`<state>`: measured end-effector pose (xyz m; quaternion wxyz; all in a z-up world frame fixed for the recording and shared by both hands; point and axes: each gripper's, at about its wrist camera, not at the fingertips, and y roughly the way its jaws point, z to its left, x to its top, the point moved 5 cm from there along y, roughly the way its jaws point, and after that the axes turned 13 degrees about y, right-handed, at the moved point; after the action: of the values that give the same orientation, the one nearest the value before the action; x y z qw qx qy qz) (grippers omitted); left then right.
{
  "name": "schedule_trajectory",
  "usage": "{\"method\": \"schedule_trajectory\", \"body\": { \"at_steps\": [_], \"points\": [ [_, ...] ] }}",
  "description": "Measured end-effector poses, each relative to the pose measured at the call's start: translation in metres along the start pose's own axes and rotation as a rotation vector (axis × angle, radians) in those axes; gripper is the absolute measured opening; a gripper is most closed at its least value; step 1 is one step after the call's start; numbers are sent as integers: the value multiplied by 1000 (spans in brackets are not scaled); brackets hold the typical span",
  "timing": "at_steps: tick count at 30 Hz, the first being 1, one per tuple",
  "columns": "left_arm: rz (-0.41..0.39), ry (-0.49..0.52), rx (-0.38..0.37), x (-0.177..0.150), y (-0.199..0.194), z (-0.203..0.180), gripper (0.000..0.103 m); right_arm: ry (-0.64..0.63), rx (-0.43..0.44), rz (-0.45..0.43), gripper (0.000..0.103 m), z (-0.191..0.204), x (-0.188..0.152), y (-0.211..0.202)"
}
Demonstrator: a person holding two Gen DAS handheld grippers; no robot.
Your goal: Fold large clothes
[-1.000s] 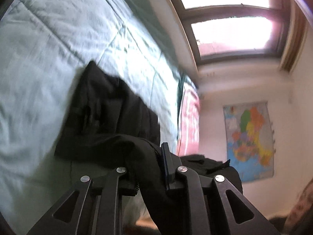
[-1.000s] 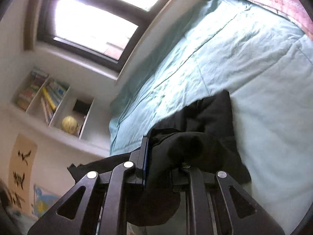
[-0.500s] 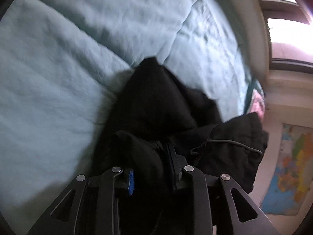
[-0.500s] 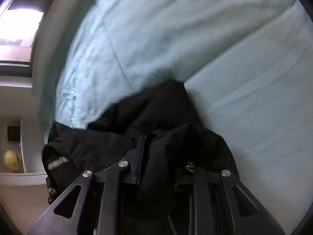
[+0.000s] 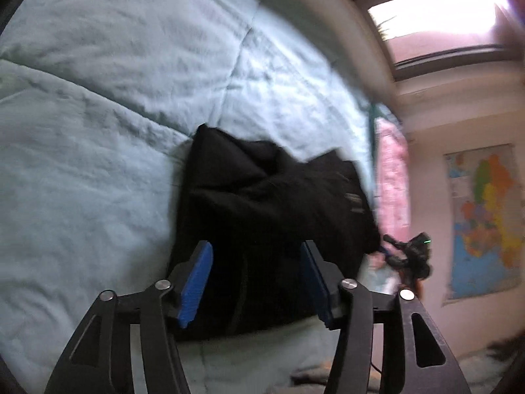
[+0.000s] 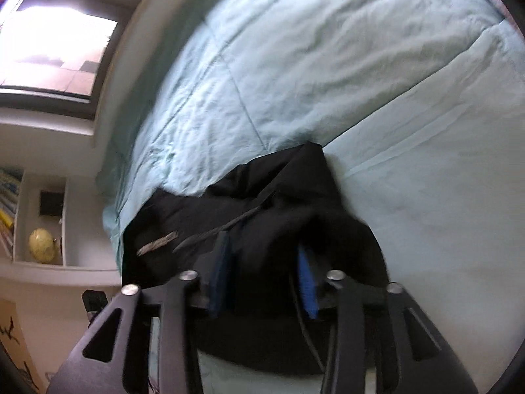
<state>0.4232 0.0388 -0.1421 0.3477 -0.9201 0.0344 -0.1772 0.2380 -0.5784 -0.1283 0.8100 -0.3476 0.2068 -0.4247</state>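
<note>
jaws opening over unlabelled black garment

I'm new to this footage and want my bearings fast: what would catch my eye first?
A bunched black garment lies on the pale blue-green quilt, dark against all that light fabric. Both grippers, left and right, straddle its near edge with blue pads, their jaws opening off the cloth. A bright window glares at the far side, and a colourful wall map hangs beyond the bed.
</note>
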Motion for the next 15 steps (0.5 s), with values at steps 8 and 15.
{"method": "schedule_trajectory", "body": {
  "at_steps": [8,15],
  "points": [
    [-62,130,295,40,20,-20,75,-194,-90,-148,75,23,-8,-29],
    [15,202,398,90,92,4,75,-412,-254,-174,75,38,13,17]
  ]
}}
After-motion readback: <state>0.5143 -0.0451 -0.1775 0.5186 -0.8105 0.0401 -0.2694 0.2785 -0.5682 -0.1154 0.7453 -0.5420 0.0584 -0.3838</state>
